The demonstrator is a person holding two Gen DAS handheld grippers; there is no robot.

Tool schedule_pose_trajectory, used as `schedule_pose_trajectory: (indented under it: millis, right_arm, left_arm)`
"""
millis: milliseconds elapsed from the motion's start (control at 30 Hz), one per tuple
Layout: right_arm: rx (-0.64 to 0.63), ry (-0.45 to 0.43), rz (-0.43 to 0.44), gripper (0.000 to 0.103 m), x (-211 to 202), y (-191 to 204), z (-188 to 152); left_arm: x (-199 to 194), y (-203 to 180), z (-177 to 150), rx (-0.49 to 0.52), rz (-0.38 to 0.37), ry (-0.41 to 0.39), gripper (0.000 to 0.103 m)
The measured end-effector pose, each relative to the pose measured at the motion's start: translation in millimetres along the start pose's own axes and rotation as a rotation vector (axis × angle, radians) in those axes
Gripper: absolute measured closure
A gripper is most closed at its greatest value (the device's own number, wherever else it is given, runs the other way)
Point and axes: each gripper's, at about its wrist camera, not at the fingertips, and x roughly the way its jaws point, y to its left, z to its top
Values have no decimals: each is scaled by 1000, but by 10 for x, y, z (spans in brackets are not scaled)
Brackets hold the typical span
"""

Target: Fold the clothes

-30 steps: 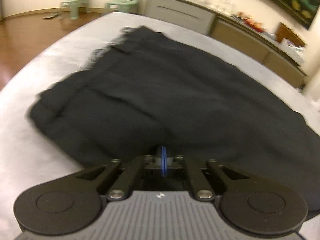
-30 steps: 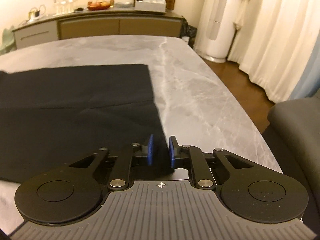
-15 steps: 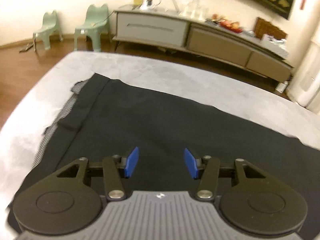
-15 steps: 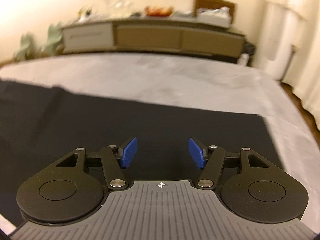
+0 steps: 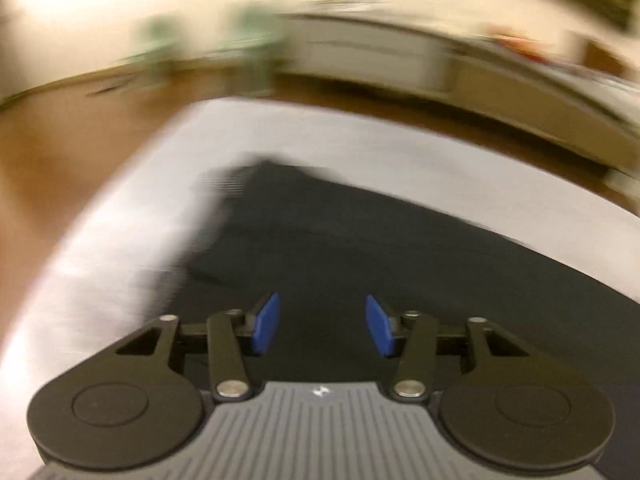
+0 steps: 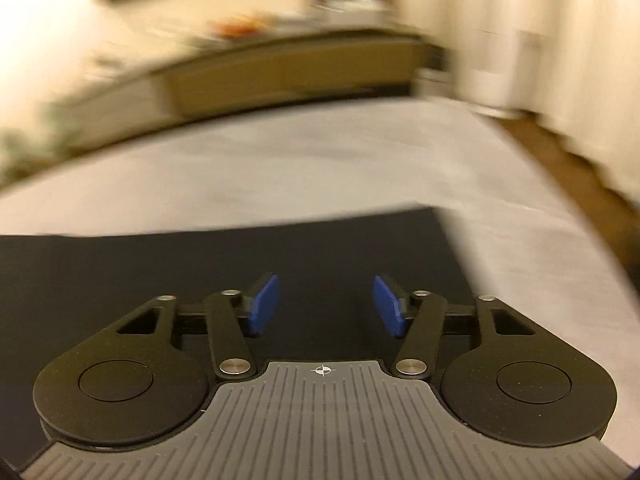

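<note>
A black garment (image 5: 360,248) lies flat on the grey marble table (image 5: 304,140). In the left wrist view its left end, with a folded waistband edge (image 5: 224,200), reaches toward the table's left side. My left gripper (image 5: 322,326) hovers over the cloth, open, nothing between its blue pads (image 5: 264,324). In the right wrist view the same black garment (image 6: 224,260) fills the lower left, its right edge ending near the middle right. My right gripper (image 6: 326,306) is open above that end, and it holds nothing. Both views are motion-blurred.
A long low sideboard (image 5: 400,64) with items on top runs along the far wall. Two green child chairs (image 5: 248,40) stand on the wood floor at far left. Pale curtains (image 6: 560,40) hang at right. Bare marble table (image 6: 320,168) lies beyond the garment.
One second ago both grippers were shut on the garment's near edge. They opened and let it go. Since half a second ago both have kept swinging, open, over the flat cloth.
</note>
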Motion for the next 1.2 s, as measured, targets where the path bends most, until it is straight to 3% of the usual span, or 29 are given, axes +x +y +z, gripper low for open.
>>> schedule_pose_trajectory:
  millis: [33, 100, 200, 233, 300, 333, 467, 567, 700, 833, 900, 967, 1033, 1100, 1200]
  right_arm:
    - [-42, 33, 42, 27, 28, 96, -61]
    - [-117, 104, 97, 29, 100, 243, -191]
    - [-182, 102, -28, 30, 139, 81, -328]
    - [-178, 91, -66, 17, 130, -16, -358]
    - [-102, 70, -121, 16, 86, -298, -397]
    - [-85, 61, -158, 17, 58, -400, -414]
    - [-54, 35, -245, 20, -172, -583, -528]
    - [10, 15, -214, 19, -395, -781, -634]
    - [161, 0, -144, 21, -580, -1120, -807]
    - [44, -24, -105, 30, -635, -910, -940]
    - [-41, -28, -113, 48, -621, -765, -937]
    - [-44, -32, -90, 77, -630, -695, -923]
    - [-77, -33, -94, 93, -624, -603, -920]
    - [-153, -42, -144, 99, -628, -454, -940]
    - [-310, -89, -237, 100, -665, -210, -1002]
  left_arm:
    - [20, -19, -58, 2, 19, 10, 47]
    - [60, -56, -173, 6, 56, 31, 49]
    - [119, -112, -346, 12, 111, 62, 57]
    - [139, -131, -403, 14, 130, 73, 56]
    - [53, -110, -467, -44, 159, 75, 48]
    - [-4, -93, -492, -81, 173, 74, 52]
    - [-269, -420, -752, -34, 145, 31, 50]
    - [-281, -376, -849, -150, 175, 40, 47]
    - [-648, -657, -1002, -189, 194, 3, 49]
    - [-838, -1422, -909, -106, 4, -33, 48]
    - [-934, -2030, -847, -6, -127, -33, 45]
    - [-1046, -2666, -797, 89, -271, -27, 40]
    - [-1133, -3386, -745, 177, -408, -4, 35]
    - [-1166, -4121, -694, 274, -526, 24, 32]
    - [-1145, -5265, -661, 457, -580, 60, 27]
